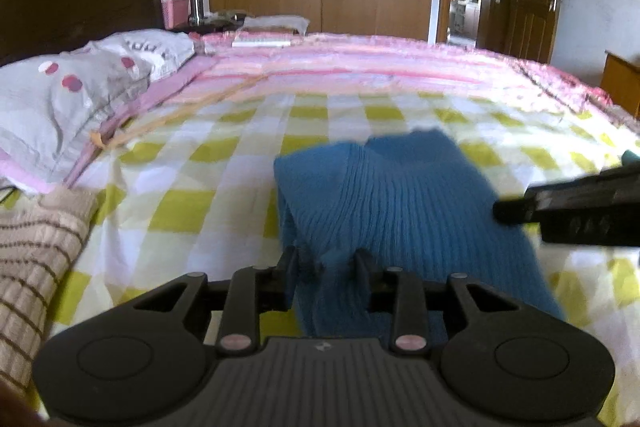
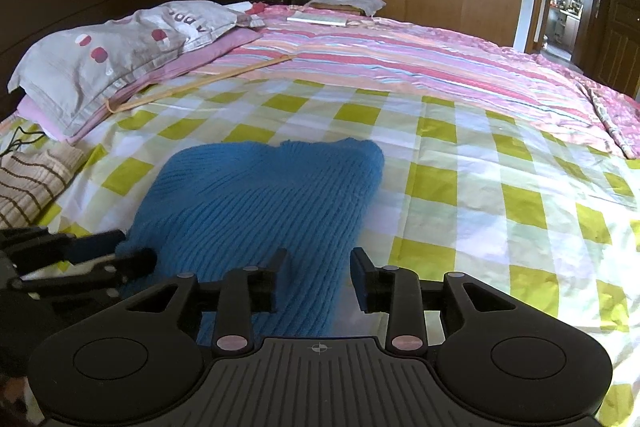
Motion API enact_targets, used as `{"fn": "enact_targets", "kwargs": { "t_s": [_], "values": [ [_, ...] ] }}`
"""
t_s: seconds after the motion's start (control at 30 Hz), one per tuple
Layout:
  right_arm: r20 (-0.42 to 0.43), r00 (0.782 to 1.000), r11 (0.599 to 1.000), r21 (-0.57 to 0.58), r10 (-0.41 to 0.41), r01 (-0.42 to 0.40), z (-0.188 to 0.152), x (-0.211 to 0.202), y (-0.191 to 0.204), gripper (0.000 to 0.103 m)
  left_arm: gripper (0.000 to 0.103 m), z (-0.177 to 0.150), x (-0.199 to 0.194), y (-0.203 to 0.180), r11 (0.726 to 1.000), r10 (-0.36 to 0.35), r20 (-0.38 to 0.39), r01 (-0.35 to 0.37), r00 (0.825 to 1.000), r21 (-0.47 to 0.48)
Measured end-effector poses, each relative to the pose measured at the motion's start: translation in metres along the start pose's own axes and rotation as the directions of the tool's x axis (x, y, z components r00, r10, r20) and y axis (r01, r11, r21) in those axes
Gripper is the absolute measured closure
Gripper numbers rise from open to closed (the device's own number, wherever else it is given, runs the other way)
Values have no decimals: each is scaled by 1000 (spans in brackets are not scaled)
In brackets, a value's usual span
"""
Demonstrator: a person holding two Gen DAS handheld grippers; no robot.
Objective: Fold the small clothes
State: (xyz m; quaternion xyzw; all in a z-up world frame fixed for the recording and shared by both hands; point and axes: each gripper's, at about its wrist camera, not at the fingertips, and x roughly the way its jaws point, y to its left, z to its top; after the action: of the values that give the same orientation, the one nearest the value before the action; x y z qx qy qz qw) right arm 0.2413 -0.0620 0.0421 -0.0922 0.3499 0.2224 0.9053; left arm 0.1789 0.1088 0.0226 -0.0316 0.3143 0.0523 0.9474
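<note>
Two tools, jaws apart over blue knit (image 2: 256, 203); only left view blurs it.

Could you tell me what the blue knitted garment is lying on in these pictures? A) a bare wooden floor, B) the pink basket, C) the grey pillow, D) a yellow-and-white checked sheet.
D: the blue knitted garment is spread on the yellow-and-white checked sheet covering the bed, clear of the grey pillow.

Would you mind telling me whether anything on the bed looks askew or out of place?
Nothing is damaged or spilled. The blue knit garment lies slightly crooked on the checked sheet, its far edge bunched and uneven. A thin yellowish stick lies loose near the pillow.
</note>
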Motion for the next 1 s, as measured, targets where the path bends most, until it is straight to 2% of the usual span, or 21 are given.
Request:
{"fn": "enact_targets", "kwargs": {
  "t_s": [0.13, 0.23, 0.33, 0.4, 0.47, 0.53, 0.63, 0.73, 0.87, 1.0],
  "values": [
    [5, 1000, 1000, 15, 7, -7, -1, -2, -4, 65, 64, 16, 1, -6, 1000, -15, 31, 15, 999, 11],
    [10, 1000, 999, 38, 20, -20, -2, -4, -9, 59, 64, 22, 13, -11, 999, -36, 16, 36, 999, 17],
    [13, 999, 996, 79, 39, -40, -4, -5, -19, 55, 64, 21, 29, -10, 999, -18, -12, 19, 1000, 29],
    [10, 998, 993, 105, 55, -55, -6, -3, -26, 51, 60, 17, 36, -8, 999, 9, -24, -8, 1000, 41],
    [4, 998, 990, 126, 68, -68, -9, 0, -32, 47, 60, 14, 39, -1, 1000, 4, -33, -3, 999, 24],
    [2, 995, 983, 161, 95, -94, -12, 3, -38, 43, 59, 12, 39, 5, 1000, -2, -36, 2, 999, 11],
    [-2, 988, 964, 221, 152, -148, -15, 6, -46, 43, 58, 9, 38, 8, 1000, 6, -35, -5, 999, 26],
    [-17, 972, 934, 282, 233, -219, -18, 9, -52, 41, 57, 10, 36, 9, 1000, 3, -43, -2, 999, 16],
    [-29, 954, 904, 329, 297, -272, -22, 17, -54, 40, 58, 9, 20, 14, 999, -34, -36, 33, 999, -21],
    [-39, 934, 867, 386, 356, -314, -25, 26, -55, 40, 57, 3, 8, 28, 985, -144, -68, 136, 987, -107]
  ]
}}
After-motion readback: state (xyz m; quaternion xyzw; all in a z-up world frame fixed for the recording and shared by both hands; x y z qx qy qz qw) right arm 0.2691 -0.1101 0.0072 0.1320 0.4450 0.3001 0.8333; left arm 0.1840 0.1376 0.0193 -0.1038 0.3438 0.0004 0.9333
